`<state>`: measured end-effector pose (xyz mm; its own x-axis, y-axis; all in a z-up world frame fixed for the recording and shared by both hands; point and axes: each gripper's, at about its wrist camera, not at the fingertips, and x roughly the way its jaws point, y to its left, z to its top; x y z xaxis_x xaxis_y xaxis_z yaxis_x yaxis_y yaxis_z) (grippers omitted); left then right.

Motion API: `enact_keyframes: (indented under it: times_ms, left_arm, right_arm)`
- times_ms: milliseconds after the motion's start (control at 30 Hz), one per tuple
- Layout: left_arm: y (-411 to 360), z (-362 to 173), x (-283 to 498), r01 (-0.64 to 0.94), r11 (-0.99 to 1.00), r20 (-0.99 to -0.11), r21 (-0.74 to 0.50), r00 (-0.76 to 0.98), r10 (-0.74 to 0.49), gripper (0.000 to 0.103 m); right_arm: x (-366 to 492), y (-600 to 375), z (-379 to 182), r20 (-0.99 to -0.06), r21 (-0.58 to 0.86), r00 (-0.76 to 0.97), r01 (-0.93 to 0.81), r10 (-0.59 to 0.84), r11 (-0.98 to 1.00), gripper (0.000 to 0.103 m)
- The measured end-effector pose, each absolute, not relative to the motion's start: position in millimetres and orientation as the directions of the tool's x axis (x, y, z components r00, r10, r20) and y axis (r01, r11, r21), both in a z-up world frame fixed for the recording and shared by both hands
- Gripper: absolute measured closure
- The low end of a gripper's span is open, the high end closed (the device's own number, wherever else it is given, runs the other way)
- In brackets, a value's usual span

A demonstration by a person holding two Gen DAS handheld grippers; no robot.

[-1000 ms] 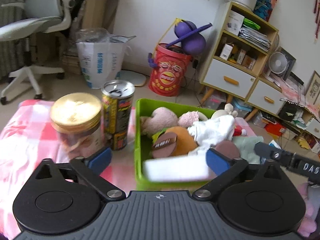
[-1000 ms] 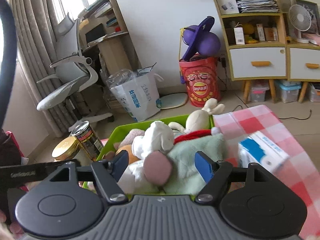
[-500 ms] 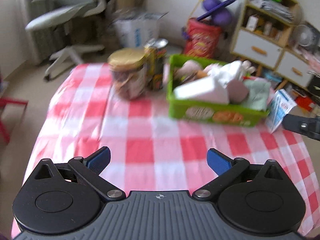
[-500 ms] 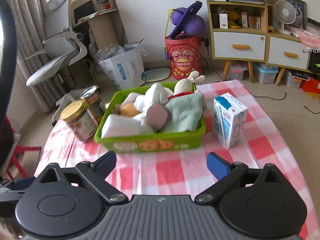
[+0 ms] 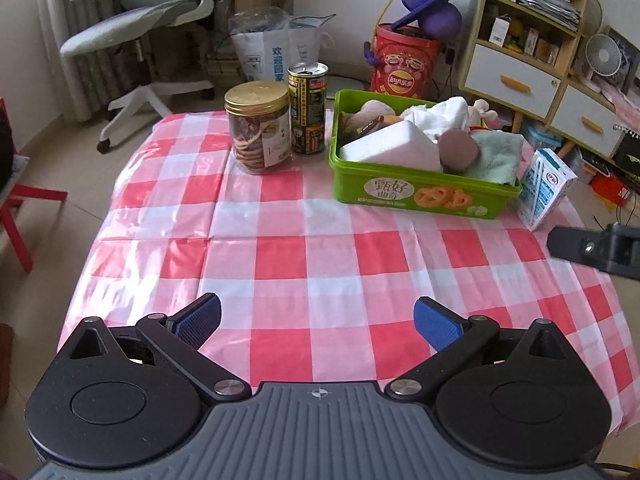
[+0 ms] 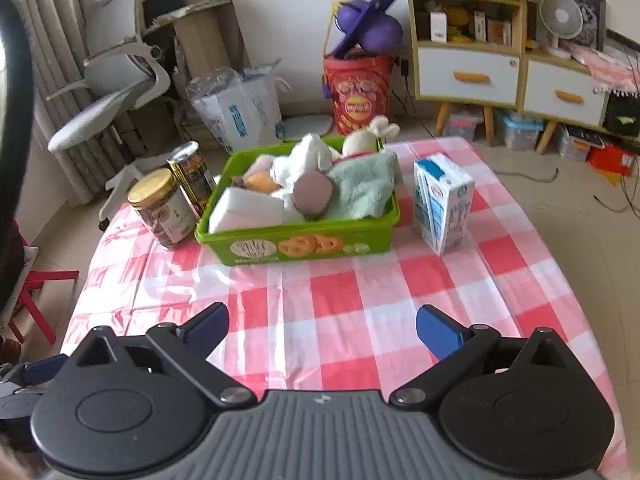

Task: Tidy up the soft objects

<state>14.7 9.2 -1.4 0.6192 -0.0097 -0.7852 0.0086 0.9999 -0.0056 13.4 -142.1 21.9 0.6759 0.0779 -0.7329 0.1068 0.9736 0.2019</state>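
1. Red-and-white checked cloth is covering the table (image 5: 320, 240), and behind it a grey office chair (image 5: 144, 20), a white paper bag (image 5: 276, 56), a red crisps bucket (image 5: 404, 64) with a purple toy on top, and a wooden shelf unit (image 5: 524, 40) are standing on the floor.
2. At the far side of the table a green bin (image 5: 420, 194) is sitting, and it is holding the soft things heaped together: a white foam block (image 5: 394, 148) at the front left, a mauve round pad (image 5: 458, 150) leaning beside it, a pale green towel (image 5: 496, 152) draping over the right end, a white cloth (image 5: 444, 114) on top, and plush toys (image 5: 372, 110) peeking up at the back.
3. Just left of the bin a dark drinks can (image 5: 307, 108) is standing upright, and a gold-lidded cookie jar (image 5: 258, 128) is standing right beside the can.
4. A blue-and-white milk carton (image 5: 546, 188) is standing upright just off the bin's right end.
5. The left gripper (image 5: 318, 322) is hovering over the near part of the table, well apart from the bin, with its blue pads spread wide and nothing between them.
6. The right gripper (image 6: 322, 332) is hanging over the near edge too, likewise splayed and carrying nothing; the bin (image 6: 296, 240) is lying ahead of it, with the carton (image 6: 442, 204) to the right.
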Motion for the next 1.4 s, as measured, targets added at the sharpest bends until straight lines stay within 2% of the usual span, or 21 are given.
enact_keyframes:
  times_ms: [1400]
  left_arm:
    - [12, 1, 17, -0.021, 1.000, -0.790, 0.009, 0.612, 0.020, 0.005]
  right_arm:
    - [18, -121, 15, -0.764, 0.183, 0.638, 0.072, 0.096, 0.980, 0.026]
